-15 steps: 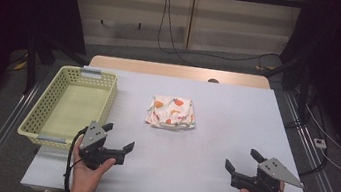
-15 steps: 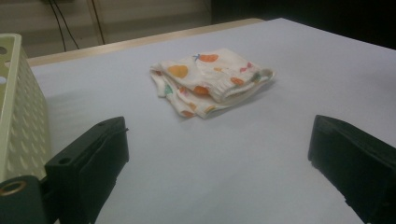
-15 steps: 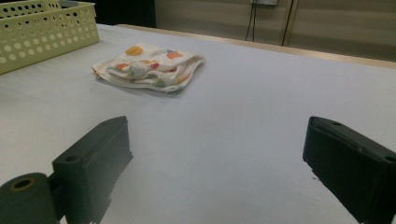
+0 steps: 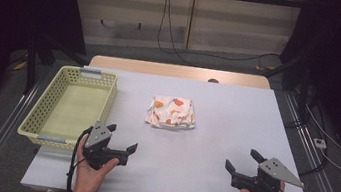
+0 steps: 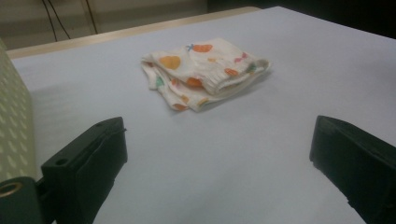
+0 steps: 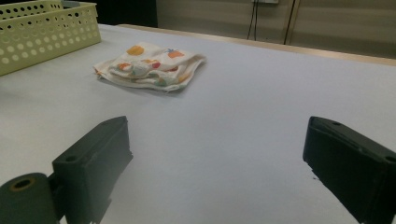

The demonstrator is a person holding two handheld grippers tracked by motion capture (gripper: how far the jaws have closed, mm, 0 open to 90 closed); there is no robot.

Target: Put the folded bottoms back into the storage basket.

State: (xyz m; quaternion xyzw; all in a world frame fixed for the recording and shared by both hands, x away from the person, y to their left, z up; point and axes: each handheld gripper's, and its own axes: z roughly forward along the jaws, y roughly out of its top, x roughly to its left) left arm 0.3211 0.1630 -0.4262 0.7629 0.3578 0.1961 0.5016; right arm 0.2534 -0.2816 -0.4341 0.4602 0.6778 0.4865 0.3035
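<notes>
A folded white cloth with orange fruit prints (image 4: pixel 171 112) lies in the middle of the white table (image 4: pixel 236 115); it also lies ahead in the left gripper view (image 5: pixel 203 72) and the right gripper view (image 6: pixel 149 65). My left gripper (image 4: pixel 124 139) rests near the front left edge, held in a hand, jaws wide apart with nothing between them (image 5: pixel 219 158). My right gripper (image 4: pixel 241 160) sits near the front right edge, also open and empty (image 6: pixel 217 158). Both point toward the cloth from a distance.
A pale yellow perforated basket (image 4: pixel 42 113) stands at the table's left side, just behind the left gripper; its wall shows in the right gripper view (image 6: pixel 46 35). Cables run along the floor behind the table.
</notes>
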